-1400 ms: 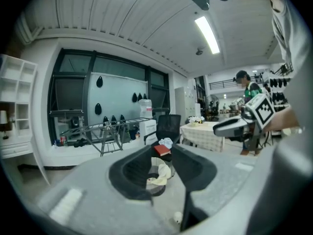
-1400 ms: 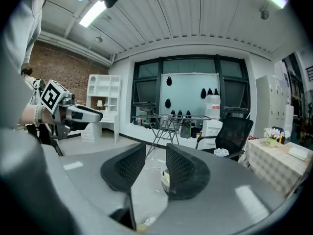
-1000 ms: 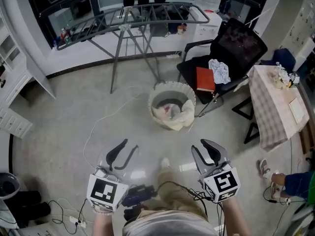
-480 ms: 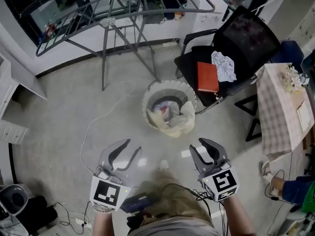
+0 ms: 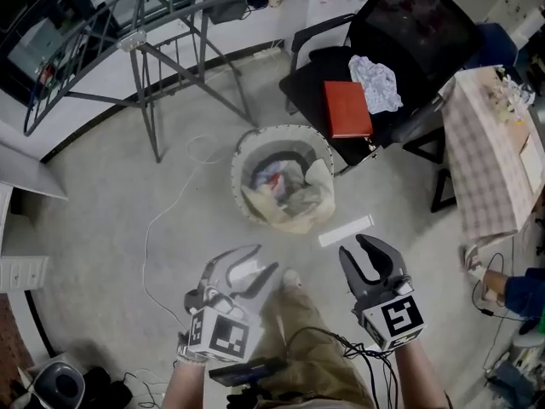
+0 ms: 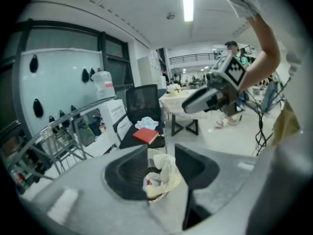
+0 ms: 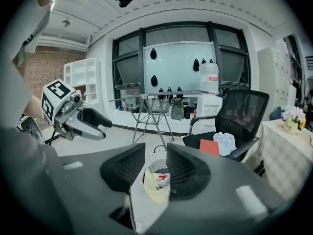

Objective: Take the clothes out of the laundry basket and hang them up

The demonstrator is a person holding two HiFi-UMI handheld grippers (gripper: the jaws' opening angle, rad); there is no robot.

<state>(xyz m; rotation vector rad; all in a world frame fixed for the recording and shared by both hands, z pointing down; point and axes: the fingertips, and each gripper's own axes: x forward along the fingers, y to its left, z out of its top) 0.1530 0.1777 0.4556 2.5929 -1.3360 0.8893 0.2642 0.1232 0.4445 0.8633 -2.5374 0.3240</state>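
Holds left gripper [image 5: 264, 258] at 6 o'clock and right gripper [image 5: 355, 247] at 5 o'clock of the laundry basket [image 5: 237, 175]. Shows both pairs of jaws apart and empty, the left having just been opening. Finds the clothes [image 5: 285, 190] heaped inside the basket, apart from both grippers.

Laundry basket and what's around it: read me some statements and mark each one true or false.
1. The laundry basket has clothes in it. True.
2. A red book lies on the floor. False: it lies on the seat of the black chair, beside a crumpled cloth.
3. The left claw grips a garment. False: its jaws have just been opening and nothing is between them.
4. The right claw is empty, short of the basket. True.
5. The drying rack stands beyond the basket. True.
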